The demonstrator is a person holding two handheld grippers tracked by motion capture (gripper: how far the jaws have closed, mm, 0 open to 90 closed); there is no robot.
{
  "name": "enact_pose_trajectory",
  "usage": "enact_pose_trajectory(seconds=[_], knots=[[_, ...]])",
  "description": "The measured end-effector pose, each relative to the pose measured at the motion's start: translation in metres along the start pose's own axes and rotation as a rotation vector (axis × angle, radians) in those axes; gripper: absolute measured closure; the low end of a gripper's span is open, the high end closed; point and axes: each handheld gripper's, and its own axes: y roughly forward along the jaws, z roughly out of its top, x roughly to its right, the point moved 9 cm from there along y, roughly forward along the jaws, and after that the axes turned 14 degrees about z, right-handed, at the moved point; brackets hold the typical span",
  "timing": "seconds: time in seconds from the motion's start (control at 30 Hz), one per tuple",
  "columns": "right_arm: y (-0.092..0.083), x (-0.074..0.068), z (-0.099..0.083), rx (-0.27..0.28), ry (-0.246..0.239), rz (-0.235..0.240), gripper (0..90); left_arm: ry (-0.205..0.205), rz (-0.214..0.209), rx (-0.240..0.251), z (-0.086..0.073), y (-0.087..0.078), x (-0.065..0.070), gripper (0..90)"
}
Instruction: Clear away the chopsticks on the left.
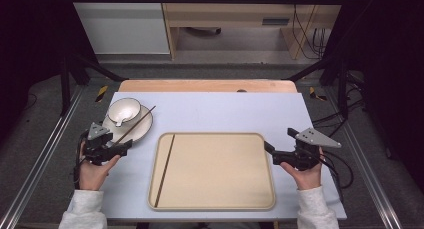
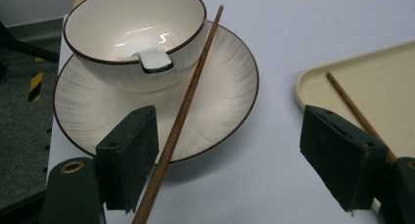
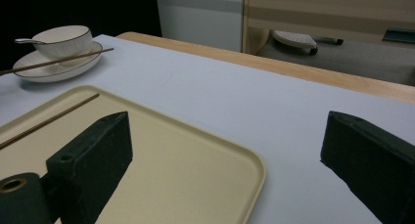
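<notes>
A white bowl with a dark rim sits on a white plate at the table's left rear, with a white spoon inside it. One brown chopstick lies slanted across the plate, its near end running past the inner face of my left gripper's left jaw. A second chopstick lies along the left side of the beige tray. My left gripper is open just in front of the plate. My right gripper is open and empty at the tray's right edge.
A pale blue mat covers the table, with a wooden edge at the back. Metal frame rails run along both sides. Wooden furniture and cables stand beyond the table.
</notes>
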Motion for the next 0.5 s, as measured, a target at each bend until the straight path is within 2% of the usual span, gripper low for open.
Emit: enact_pose_trajectory(seconds=[0.1,0.37,0.5], knots=[[0.002,0.000,-0.001,-0.007,-0.001,0.002,5.3,0.024,0.019,-0.022,-0.002,0.010,-0.004,24.1],[0.005,-0.001,-0.003,-0.021,0.003,0.002,5.3,0.031,0.039,-0.022,0.001,0.031,-0.014,38.4],[0.004,-0.001,-0.003,-0.019,0.005,0.001,5.3,0.041,0.041,-0.051,-0.002,0.043,-0.017,46.1]])
